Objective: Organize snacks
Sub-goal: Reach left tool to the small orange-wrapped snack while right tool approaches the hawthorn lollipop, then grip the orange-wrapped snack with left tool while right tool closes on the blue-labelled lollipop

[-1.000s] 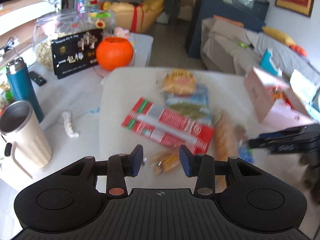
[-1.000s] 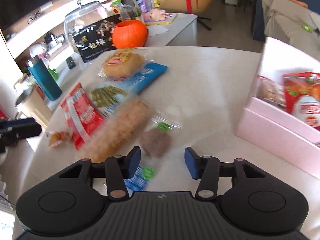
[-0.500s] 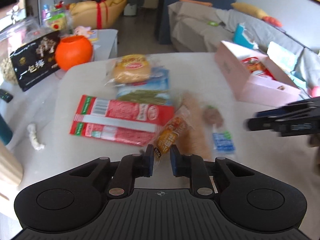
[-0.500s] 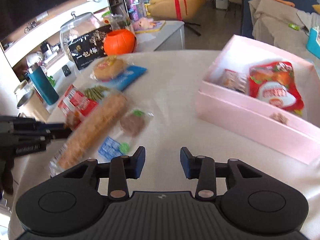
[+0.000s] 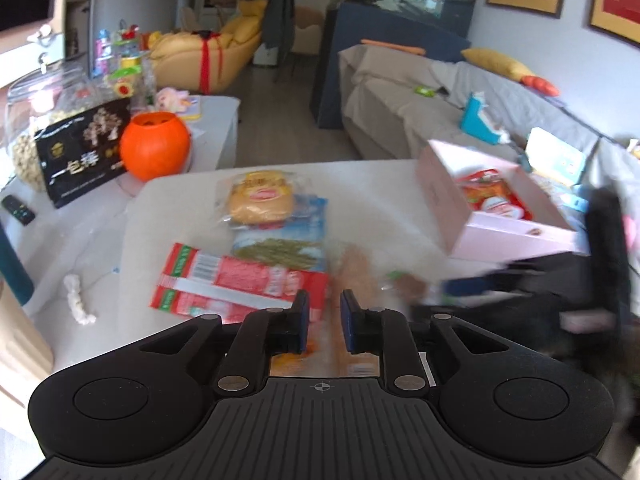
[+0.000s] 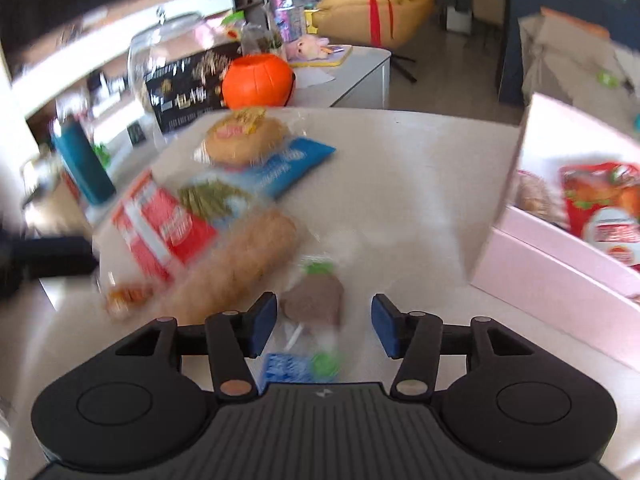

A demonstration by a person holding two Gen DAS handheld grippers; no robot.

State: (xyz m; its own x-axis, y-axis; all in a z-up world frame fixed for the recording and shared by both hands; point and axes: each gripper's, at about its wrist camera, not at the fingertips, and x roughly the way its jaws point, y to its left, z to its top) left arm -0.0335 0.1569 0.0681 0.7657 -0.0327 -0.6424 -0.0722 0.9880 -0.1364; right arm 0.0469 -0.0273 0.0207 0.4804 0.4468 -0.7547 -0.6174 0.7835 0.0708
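Note:
Snacks lie on a white table (image 5: 384, 188): a round bun pack (image 5: 260, 198), a blue pack of green beans (image 5: 282, 246), a red pack (image 5: 240, 286), a long bread (image 6: 236, 268) and a brown cookie pack (image 6: 314, 302). A pink box (image 5: 492, 236) at the right holds a red snack bag (image 6: 604, 208). My left gripper (image 5: 324, 320) is nearly shut on a small orange snack pack (image 5: 296, 358) that shows below its fingers. My right gripper (image 6: 324, 328) is open just above the brown cookie pack and the blue wrapper (image 6: 286, 368).
An orange pumpkin pot (image 5: 154, 144), a black gift box (image 5: 82, 152) and a glass jar (image 5: 44, 100) stand on a side table at the left. A teal bottle (image 6: 82, 160) stands left. A sofa (image 5: 460, 100) is behind.
My left gripper closed on the orange snack pack and drew it up close. My right gripper pulled back from the table, then swung left and down over the cookie pack.

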